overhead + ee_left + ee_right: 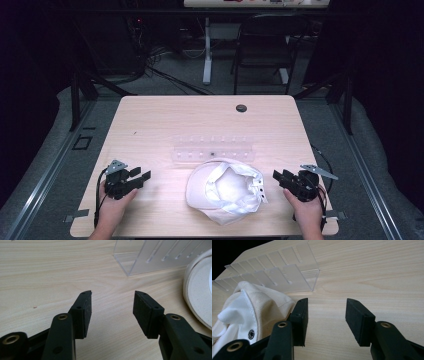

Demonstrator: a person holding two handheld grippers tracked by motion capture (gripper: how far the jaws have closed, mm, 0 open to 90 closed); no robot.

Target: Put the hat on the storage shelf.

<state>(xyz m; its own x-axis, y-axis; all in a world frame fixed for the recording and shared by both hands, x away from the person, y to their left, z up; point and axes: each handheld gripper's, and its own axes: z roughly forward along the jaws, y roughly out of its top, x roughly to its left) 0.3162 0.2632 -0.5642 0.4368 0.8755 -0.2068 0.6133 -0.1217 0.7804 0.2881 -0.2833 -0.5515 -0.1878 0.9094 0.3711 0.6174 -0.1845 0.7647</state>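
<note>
on wooden table, cap upside-down, brim leftward

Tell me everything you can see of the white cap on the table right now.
The white cap lies upside down near the table's front edge, its hollow facing up. It looks like soft cream fabric with a stitched white lining and a strap bearing dark snap studs. Its crown sags and is crumpled. Its brim points toward the left tongs. The clear plastic rack lies just behind it. Both the left and right tongs stand open beside it, not touching it.
</note>
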